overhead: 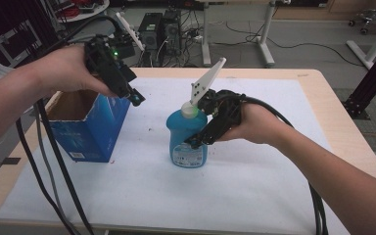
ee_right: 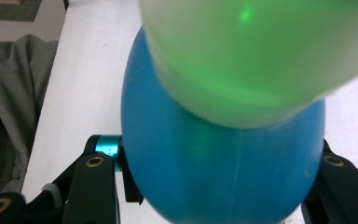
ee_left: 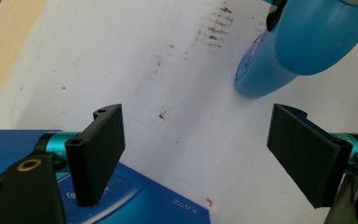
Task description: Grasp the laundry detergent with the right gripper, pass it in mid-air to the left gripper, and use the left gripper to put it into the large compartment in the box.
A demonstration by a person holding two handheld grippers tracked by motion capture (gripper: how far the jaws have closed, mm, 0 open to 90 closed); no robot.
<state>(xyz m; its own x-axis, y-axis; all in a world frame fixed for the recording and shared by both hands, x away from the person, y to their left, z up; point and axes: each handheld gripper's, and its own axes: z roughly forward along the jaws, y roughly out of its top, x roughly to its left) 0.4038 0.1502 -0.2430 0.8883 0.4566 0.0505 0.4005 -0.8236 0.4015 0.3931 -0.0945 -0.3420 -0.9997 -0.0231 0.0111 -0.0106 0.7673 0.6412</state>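
Note:
A blue bottle (overhead: 186, 139) with a pale green cap (overhead: 189, 110) stands upright mid-table on a white sheet (overhead: 254, 176). My right gripper (overhead: 196, 141) comes in from the right and is shut on the bottle's body; in the right gripper view the bottle (ee_right: 214, 172) sits between both jaws, its cap (ee_right: 261, 56) close to the camera. An open-topped blue cardboard box (overhead: 85, 132) stands at the left. My left gripper (overhead: 136, 98) hovers open over the box's right edge. In the left gripper view nothing lies between its jaws (ee_left: 200, 156), with the box (ee_left: 135, 200) below and the bottle (ee_left: 303, 42) beyond.
The wooden table (overhead: 318, 78) ends just behind the sheet. Beyond it stand computer cases (overhead: 159, 29) and white desk legs (overhead: 264, 34). A black frame (overhead: 372, 78) rises at the right. Black cables (overhead: 54, 161) trail off the left front edge.

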